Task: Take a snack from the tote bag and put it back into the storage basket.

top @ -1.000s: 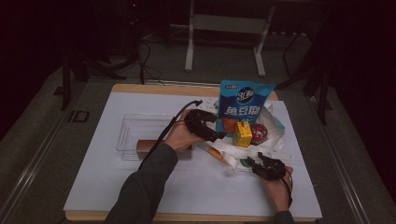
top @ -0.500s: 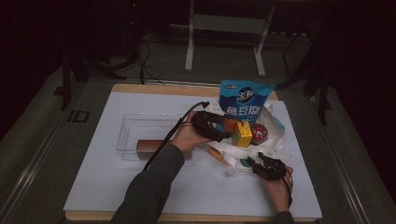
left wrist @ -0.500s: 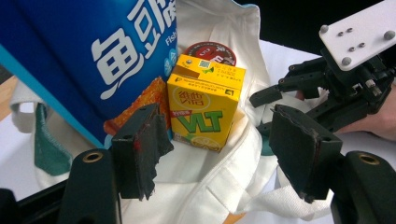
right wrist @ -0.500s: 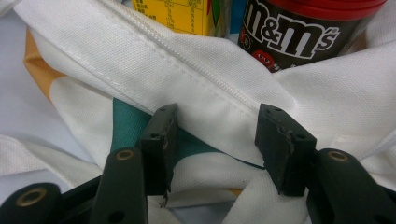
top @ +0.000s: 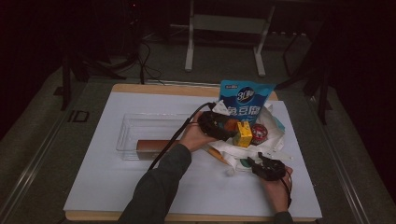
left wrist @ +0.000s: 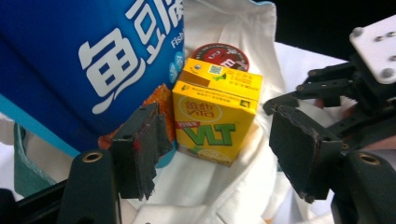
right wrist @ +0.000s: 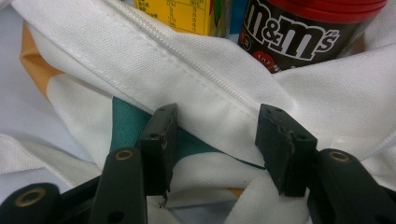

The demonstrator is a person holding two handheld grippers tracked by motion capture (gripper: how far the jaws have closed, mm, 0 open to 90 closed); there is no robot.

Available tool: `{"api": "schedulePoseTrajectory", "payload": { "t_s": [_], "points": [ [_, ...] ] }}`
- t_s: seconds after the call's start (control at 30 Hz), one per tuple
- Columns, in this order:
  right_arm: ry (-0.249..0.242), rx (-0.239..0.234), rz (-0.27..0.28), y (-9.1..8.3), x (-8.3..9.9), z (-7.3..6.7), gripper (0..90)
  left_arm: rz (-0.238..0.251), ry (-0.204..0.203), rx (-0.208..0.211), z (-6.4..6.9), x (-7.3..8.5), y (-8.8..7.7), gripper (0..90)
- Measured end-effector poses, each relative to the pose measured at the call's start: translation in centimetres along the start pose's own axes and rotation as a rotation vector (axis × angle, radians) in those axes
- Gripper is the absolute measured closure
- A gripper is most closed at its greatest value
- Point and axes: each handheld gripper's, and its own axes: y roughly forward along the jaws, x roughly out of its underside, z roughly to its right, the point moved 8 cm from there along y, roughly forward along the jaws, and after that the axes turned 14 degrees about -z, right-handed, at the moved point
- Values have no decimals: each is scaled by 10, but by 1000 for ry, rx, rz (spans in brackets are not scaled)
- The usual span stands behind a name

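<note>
While the white cloth bag (top: 261, 140) lies open on the bench (top: 116, 186) with a blue snack pouch (top: 243, 100) standing in it, the left gripper (top: 224, 130) reaches into its mouth. In the left gripper view the yellow juice carton (left wrist: 215, 116) stands between the jaws, a bit beyond the pads, touching neither; jaws spread, gripping nothing. They've just closed a little, then eased wider, with the carton in line between them. The dark candy jar (left wrist: 222, 57) with a red lid sits just behind the carton, the pouch at its left. Right gripper (top: 261, 166) sits at the bag's near edge; in its own view the jaws straddle the white hem (right wrist: 215, 116), apart, not pinching it. Versus a second ago: left gripper has moved from over the clear tray (top: 140, 135) toward the carton; right one unmoved. A brown box (top: 152, 145) lies in the tray.
</note>
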Motion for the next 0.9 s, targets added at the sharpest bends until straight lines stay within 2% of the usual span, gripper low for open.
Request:
{"api": "schedulePoseTrajectory", "payload": {
  "t_s": [0.17,0.27,0.37,0.43,0.53,0.63,0.7,0.73,0.77,0.83,0.9],
  "points": [
    [0,0,1,0,0,0,484,-43,17,-30,-2,-6,9,288],
    [-12,21,4,0,0,-1,481,-59,21,-40,-4,-10,15,256],
    [-18,33,2,0,0,-2,480,-68,30,-19,-3,-11,22,241],
    [-15,28,3,0,0,-1,479,-82,39,10,-2,-10,26,237],
    [-16,29,3,0,0,-1,480,-90,45,25,-1,-11,31,212],
    [-15,26,4,0,0,-1,480,-100,48,34,-2,-14,37,186],
    [-15,26,4,0,0,-1,480,-110,44,20,-4,-16,41,162],
    [-15,26,5,0,0,-1,480,-113,43,37,-4,-17,43,163],
    [-15,26,4,0,0,-1,480,-117,50,30,-4,-18,45,156],
    [-14,25,5,0,0,-1,480,-127,59,51,-3,-18,49,155],
    [-14,25,5,0,0,-1,480,-137,68,46,-2,-18,53,156]
  ]
}}
